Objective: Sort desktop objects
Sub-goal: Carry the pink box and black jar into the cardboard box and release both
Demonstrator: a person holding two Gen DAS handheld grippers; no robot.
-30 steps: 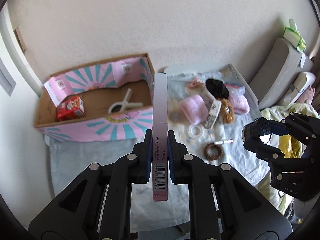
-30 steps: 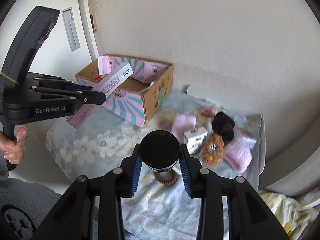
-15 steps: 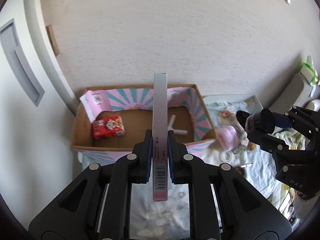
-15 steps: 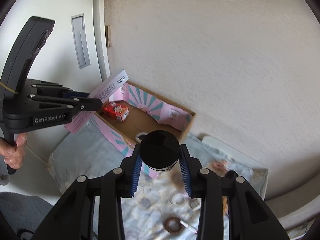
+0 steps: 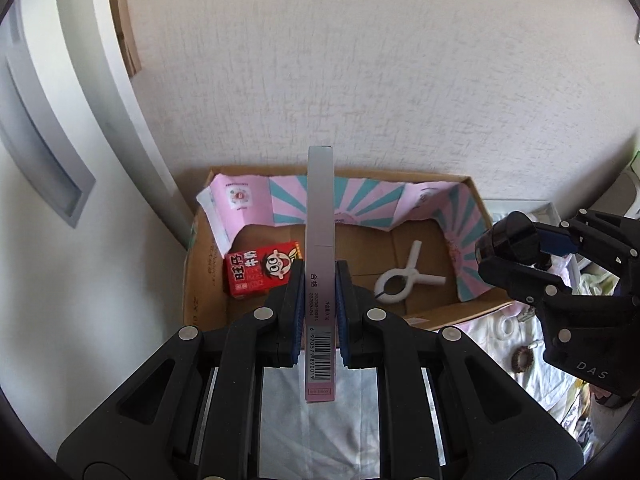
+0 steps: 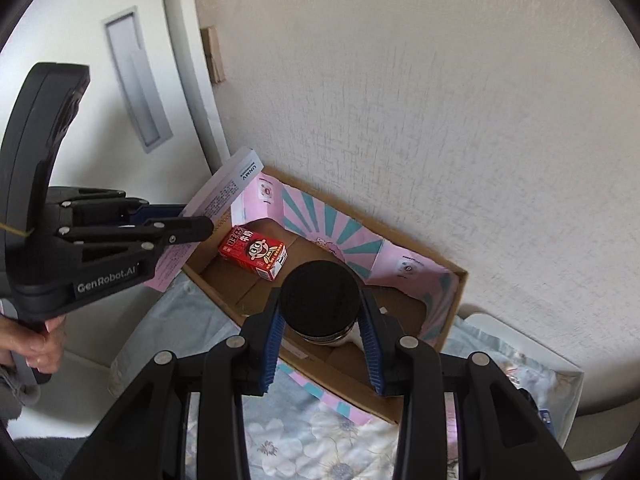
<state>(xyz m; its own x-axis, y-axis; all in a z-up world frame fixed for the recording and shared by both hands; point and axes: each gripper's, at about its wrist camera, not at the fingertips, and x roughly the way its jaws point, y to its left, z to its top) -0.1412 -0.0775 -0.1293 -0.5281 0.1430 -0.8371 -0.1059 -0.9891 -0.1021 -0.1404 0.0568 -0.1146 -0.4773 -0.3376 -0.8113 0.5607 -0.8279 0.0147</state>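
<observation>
My left gripper [image 5: 319,288] is shut on a thin pink-and-white carton [image 5: 319,240], held edge-on above the near wall of a cardboard box [image 5: 200,256] lined in pink and teal. The carton also shows in the right wrist view [image 6: 228,192], over the box's left corner. My right gripper [image 6: 320,312] is shut on a black-lidded jar [image 6: 319,300], held above the box's [image 6: 452,280] near right part; the jar shows in the left wrist view [image 5: 508,236] too. Inside the box lie a red milk carton [image 5: 260,266] and a white clip [image 5: 400,278].
The box stands against a textured wall on a floral cloth [image 6: 304,440]. To its right on the cloth lie small items, among them a brown hair tie [image 5: 522,360] and a clear ring [image 5: 506,324]. A white door frame [image 6: 188,80] is at left.
Both grippers have moved left from the pile of small items to the box, each keeping its hold. The box now fills the middle of both views.
</observation>
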